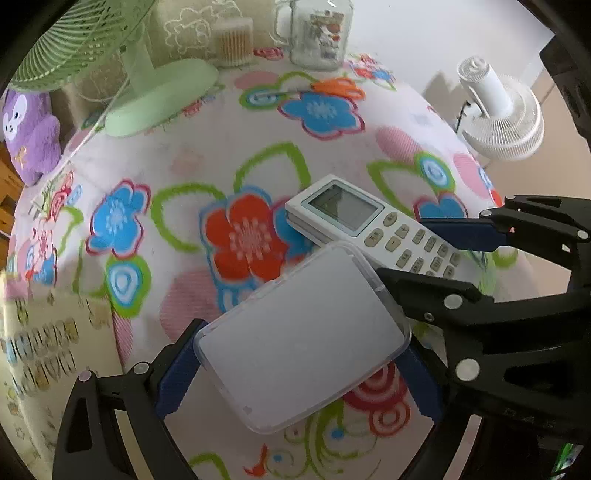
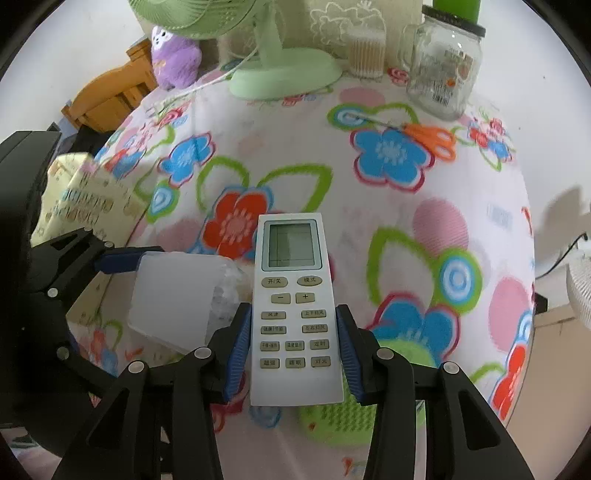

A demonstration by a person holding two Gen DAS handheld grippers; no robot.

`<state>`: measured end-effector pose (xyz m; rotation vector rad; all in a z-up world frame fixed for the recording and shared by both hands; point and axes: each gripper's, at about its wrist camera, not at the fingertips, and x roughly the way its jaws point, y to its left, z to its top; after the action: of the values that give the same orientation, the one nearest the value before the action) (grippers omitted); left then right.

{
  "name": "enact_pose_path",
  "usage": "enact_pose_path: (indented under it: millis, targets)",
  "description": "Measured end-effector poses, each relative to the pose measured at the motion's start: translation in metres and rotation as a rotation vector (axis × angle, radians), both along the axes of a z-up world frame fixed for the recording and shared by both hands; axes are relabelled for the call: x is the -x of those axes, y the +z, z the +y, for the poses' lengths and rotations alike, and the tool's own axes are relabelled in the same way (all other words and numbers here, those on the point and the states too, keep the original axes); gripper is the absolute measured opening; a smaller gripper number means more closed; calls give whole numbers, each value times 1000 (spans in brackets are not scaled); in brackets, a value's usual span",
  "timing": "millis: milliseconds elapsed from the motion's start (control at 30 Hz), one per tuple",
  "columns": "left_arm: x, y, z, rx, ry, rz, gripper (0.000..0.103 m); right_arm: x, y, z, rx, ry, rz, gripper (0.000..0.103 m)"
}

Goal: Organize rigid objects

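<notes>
A clear, frosted plastic box (image 1: 303, 343) sits between the blue pads of my left gripper (image 1: 301, 347), which grips it across its width over the floral tablecloth (image 1: 122, 221). A white remote (image 2: 291, 251) with a screen and grey buttons points away from me, and my right gripper (image 2: 293, 314) is shut on its lower half. The two lie side by side: the remote (image 1: 354, 221) and right gripper (image 1: 402, 247) show just right of the box, while the box (image 2: 177, 295) and a left-gripper finger (image 2: 122, 260) show at the left.
At the table's far edge stand a green desk fan (image 1: 147, 92), a cotton-swab box (image 1: 234, 40) and a glass jar (image 1: 317, 33). Orange scissors (image 1: 332, 86) lie near the jar. A purple plush (image 1: 26, 133) and yellow printed box (image 1: 44, 350) are left, a white fan (image 1: 498, 114) right.
</notes>
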<state>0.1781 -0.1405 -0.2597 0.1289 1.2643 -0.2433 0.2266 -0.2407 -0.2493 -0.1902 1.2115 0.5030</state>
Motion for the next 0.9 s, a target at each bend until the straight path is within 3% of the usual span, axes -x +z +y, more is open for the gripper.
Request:
enact_pose_path:
  millis: [433,767,900]
  targets:
    - [20,-10,3,19,78,56,98,30,-5,-17,29,-50,23,47]
    - [33,-9,14,8,167,93,98,28,-5,-20,61,28,25,49]
    - [35,-8,18,-10,163,71,98,24,-8,-15,90,41,20,51]
